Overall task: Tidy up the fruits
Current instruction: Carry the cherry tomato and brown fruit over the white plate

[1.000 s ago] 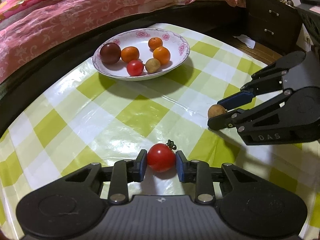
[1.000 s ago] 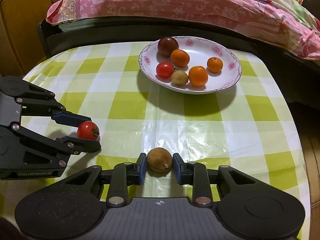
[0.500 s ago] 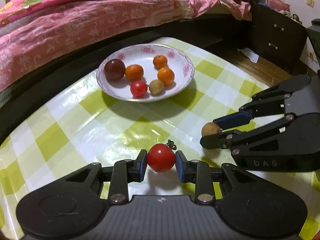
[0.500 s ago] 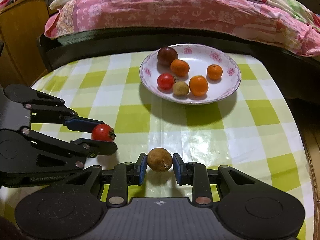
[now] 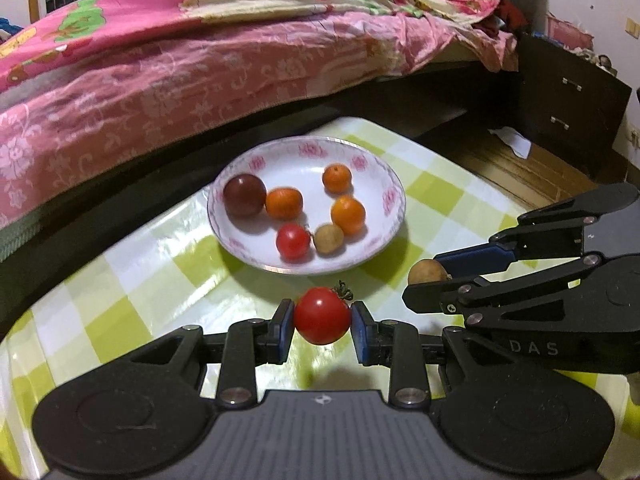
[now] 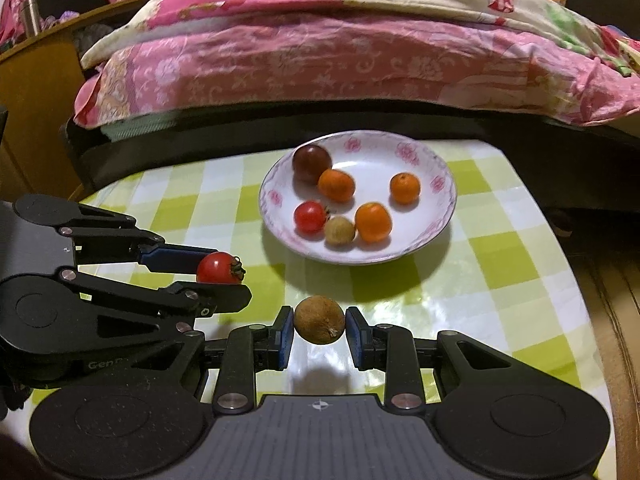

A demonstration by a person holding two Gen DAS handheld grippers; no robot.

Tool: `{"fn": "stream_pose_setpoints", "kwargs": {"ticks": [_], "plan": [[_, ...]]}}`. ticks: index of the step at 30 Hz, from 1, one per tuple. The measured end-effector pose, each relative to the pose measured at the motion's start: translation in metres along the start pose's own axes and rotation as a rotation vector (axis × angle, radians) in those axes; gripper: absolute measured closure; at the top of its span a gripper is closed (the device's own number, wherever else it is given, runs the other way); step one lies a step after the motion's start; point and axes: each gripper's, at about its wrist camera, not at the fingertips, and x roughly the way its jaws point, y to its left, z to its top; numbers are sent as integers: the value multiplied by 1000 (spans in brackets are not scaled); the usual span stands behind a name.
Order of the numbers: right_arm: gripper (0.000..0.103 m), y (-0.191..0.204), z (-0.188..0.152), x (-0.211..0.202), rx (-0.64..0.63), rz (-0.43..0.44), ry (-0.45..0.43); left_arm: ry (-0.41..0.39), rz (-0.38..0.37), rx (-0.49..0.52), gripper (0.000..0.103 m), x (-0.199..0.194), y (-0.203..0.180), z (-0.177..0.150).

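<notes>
My left gripper [image 5: 322, 316] is shut on a red tomato [image 5: 322, 315] and holds it above the checked tablecloth, short of the plate. My right gripper [image 6: 319, 321] is shut on a brown round fruit [image 6: 319, 320], also held above the cloth. Each gripper shows in the other's view: the right gripper [image 5: 430, 274] with the brown fruit [image 5: 426, 273], the left gripper [image 6: 224, 270] with the tomato [image 6: 218, 267]. The white flowered plate [image 5: 372, 176] [image 6: 430, 162] ahead holds several fruits: a dark plum [image 5: 244, 195], oranges, a tomato and a small brown fruit.
The table with its green-and-white cloth [image 5: 132, 264] ends at a dark bed frame behind the plate. A bed with a pink quilt [image 5: 160, 64] fills the background. A dark drawer cabinet [image 5: 568, 96] stands at the far right, a wooden cabinet [image 6: 36, 92] at the left.
Both grippers have lifted their fruits off the cloth and moved forward toward the plate. The plate now appears nearer and lower in both views.
</notes>
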Motion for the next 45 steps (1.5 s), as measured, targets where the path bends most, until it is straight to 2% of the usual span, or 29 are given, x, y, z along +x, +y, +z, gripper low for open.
{"fn": "stream_pose_setpoints", "kwargs": {"ticks": [13, 25, 45], "plan": [[78, -26, 45, 20, 63, -44, -80, -67, 67, -57, 66, 30, 17, 45], [78, -31, 58, 52, 51, -75, -83, -51, 96, -87, 66, 59, 33, 50], [78, -37, 65, 79, 17, -90, -100, -32, 121, -103, 66, 83, 39, 50]]}}
